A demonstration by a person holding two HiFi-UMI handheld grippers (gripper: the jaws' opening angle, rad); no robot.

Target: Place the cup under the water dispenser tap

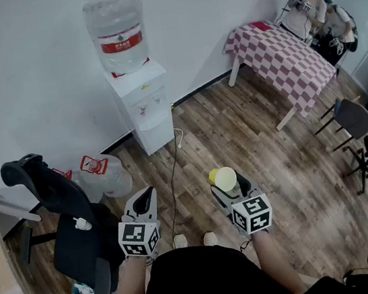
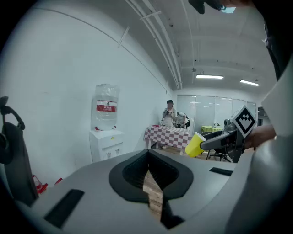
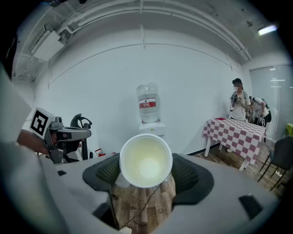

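The water dispenser (image 1: pixel 146 107) stands well ahead of both sets of fingers, so the walk to it comes first. A cable (image 1: pixel 173 178) runs along the floor from between my two sets of fingers toward the dispenser. I judge a snag or a trip likely if I step straight in.

My right gripper (image 3: pixel 146 173) has its fingers spread wide and clamped on the yellow cup (image 3: pixel 145 160). The cup lies on its side, mouth toward me and base toward the dispenser. Set down like that it would catch nothing, so it needs turning upright, and in that turn the thin wall could buckle or slide out.

My left gripper (image 2: pixel 149 160) is clenched on nothing, off to the left of the cup.

Count: one dispenser; two big bottles, the top bottle (image 1: pixel 116 30) and the floor bottle (image 1: pixel 103 174); one cable; one cup. The taps are too small for me to count.
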